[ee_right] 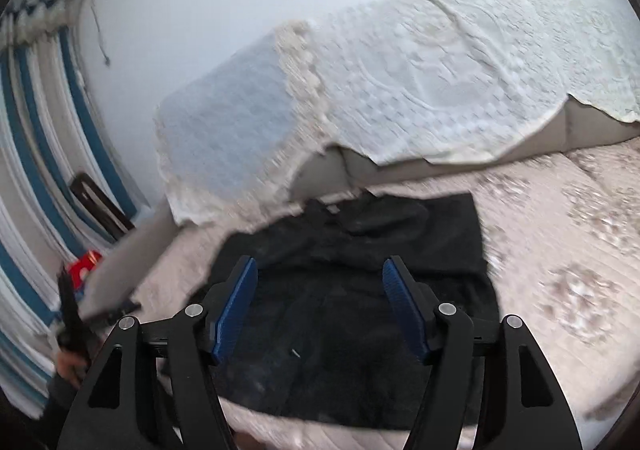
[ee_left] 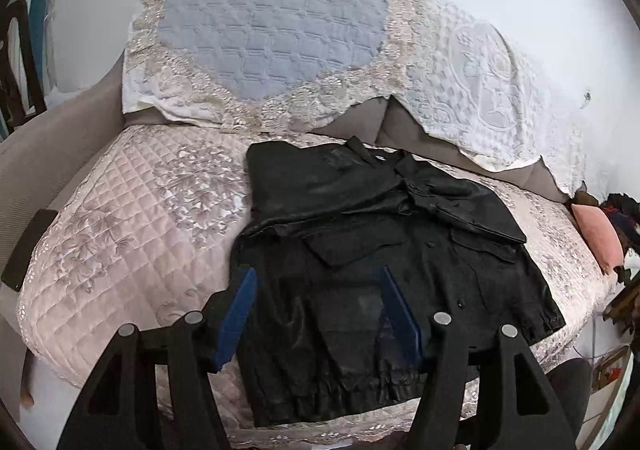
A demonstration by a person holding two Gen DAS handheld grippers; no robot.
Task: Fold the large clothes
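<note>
A sofa seat [ee_left: 120,234] covered in pale pink quilted fabric fills the left wrist view, with a dark flat object [ee_left: 28,246] resting on its far left armrest. Moving right, a black jacket [ee_left: 360,250] lies spread on the seat, roughly centred, collar toward the backrest and gathered hem toward the near edge; its sleeves are folded in across the chest. Behind it, a blue and cream lace throw [ee_left: 272,37] drapes the backrest, and a pink cushion [ee_left: 596,234] sits at the far right. The left gripper [ee_left: 320,306] hovers above the jacket's lower half, jaws spread wide with nothing between them. In the blurred right wrist view, the right gripper [ee_right: 320,298] likewise hangs over the jacket [ee_right: 360,290], jaws wide apart and empty. The jacket looks like soft, faintly shiny material, limp rather than stiff, probably moderately heavy and somewhat slippery, so layers may slide. A sensible hold would be the two hem corners near the front edge, pinching all layers together.
</note>
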